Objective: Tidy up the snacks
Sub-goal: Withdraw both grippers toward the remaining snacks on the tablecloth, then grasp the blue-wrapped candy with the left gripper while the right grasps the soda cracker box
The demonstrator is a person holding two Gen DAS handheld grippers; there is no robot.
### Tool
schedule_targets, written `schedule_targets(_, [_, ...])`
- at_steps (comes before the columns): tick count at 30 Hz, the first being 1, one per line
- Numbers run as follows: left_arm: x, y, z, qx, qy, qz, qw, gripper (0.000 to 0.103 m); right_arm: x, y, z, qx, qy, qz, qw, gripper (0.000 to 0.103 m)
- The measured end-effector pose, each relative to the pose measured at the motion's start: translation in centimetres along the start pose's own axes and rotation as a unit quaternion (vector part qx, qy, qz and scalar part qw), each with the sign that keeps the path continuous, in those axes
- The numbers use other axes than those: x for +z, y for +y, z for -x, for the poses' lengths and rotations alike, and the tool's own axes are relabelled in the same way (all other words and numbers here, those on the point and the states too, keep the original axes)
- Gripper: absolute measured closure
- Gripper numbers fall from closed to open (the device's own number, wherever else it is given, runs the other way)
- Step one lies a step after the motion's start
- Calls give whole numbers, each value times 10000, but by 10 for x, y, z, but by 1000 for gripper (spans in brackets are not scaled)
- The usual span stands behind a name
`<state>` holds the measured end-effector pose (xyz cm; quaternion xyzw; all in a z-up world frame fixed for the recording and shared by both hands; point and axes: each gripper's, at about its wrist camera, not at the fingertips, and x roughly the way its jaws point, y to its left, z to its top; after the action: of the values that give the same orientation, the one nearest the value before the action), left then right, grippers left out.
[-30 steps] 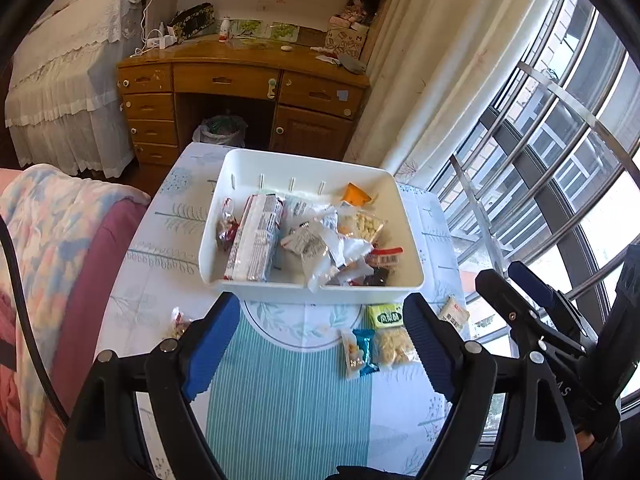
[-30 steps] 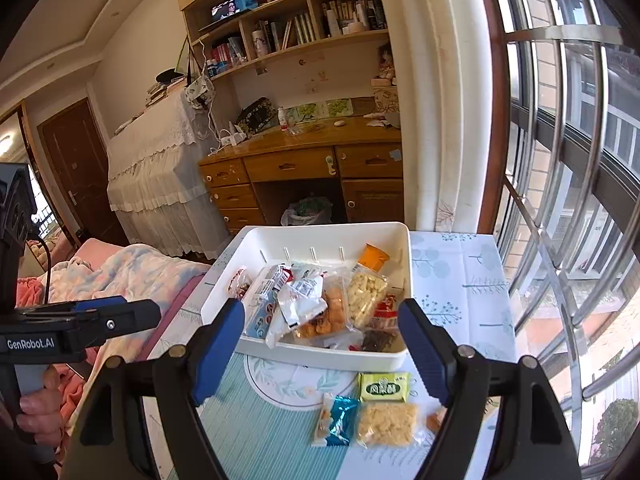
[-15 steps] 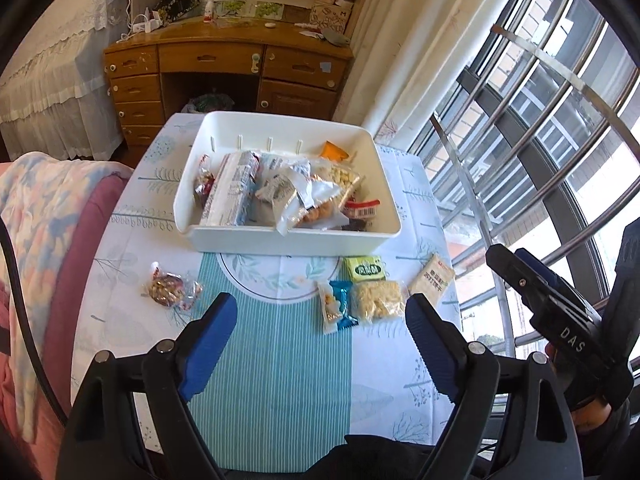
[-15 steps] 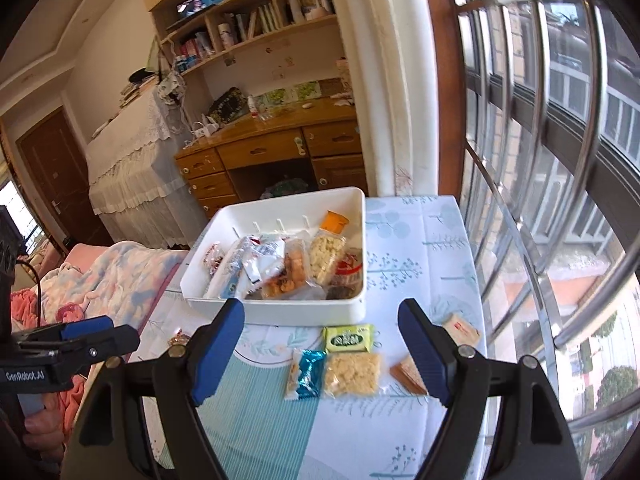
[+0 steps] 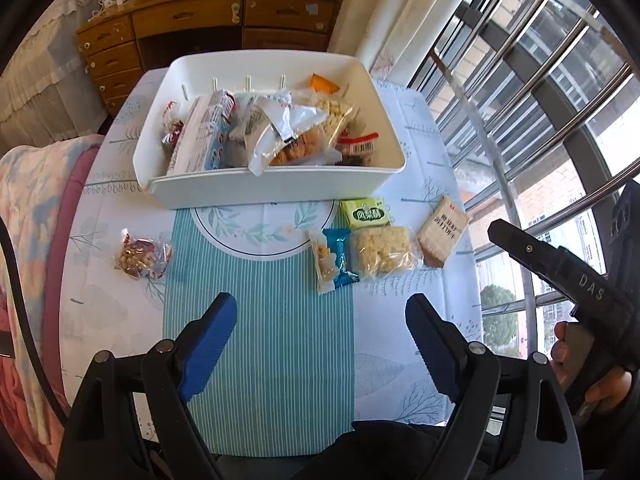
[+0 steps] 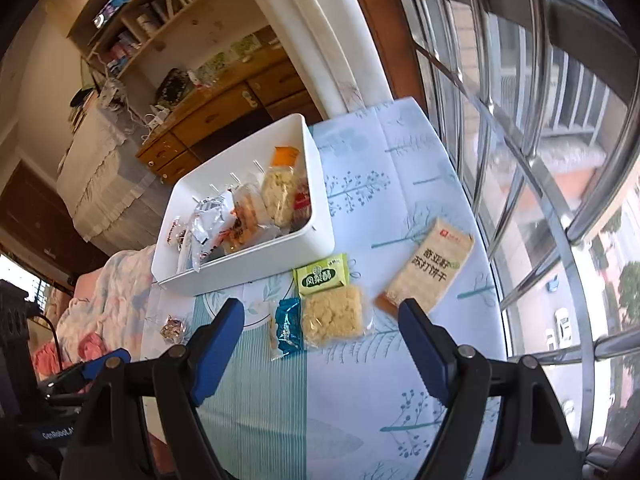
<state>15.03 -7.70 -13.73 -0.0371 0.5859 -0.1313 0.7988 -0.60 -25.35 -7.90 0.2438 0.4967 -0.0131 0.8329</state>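
Now both my left gripper point(image 5: 320, 334) and right gripper point(image 6: 320, 338) gape empty above the tabletop point(image 5: 264, 360). At twelve o'clock from the right one lies the rice crisp packet point(image 6: 332, 316): light, brittle, slippery film. I'd pinch its sealed edges gently.

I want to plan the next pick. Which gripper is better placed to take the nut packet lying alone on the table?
Probably left. The nut packet lies left of the open left gripper, far from the open right gripper, which faces the packets by the window.
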Motion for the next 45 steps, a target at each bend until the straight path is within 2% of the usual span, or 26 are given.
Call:
schedule_targets(5, [7, 0, -29, 63, 306, -36, 9995, 17, 0, -34, -23, 110, 437, -1002, 9939, 23])
schedule_targets(18, [28, -9, -112, 211, 864, -187, 9959, 18, 11, -82, -79, -913, 1166, -2196, 9643, 23])
schedule_targets(25, [35, -3, -150, 203, 1065, -9, 9941, 18, 27, -90, -111, -1313, 1309, -2232, 9570, 23])
schedule_targets(32, [39, 0, -174, 178, 1182, 43, 9928, 18, 41, -82, -135, -1953, 1455, -1727, 9544, 23])
schedule_targets(35, [40, -2, -180, 150, 1204, -1, 9926, 18, 45, -80, -143, -2102, 1515, -1569, 9530, 23])
schedule_targets(40, [42, -8, -190, 158, 1315, -45, 9912, 30, 51, -79, -157, -2311, 1594, -1381, 9498, 23])
schedule_targets(42, [40, -11, -198, 119, 1418, -19, 9898, 38, 54, -79, -164, -2287, 1644, -1344, 9501, 23])
schedule_targets(45, [37, -15, -206, 62, 1551, 90, 9878, 42, 57, -77, -169, -2367, 1682, -1211, 9492, 23])
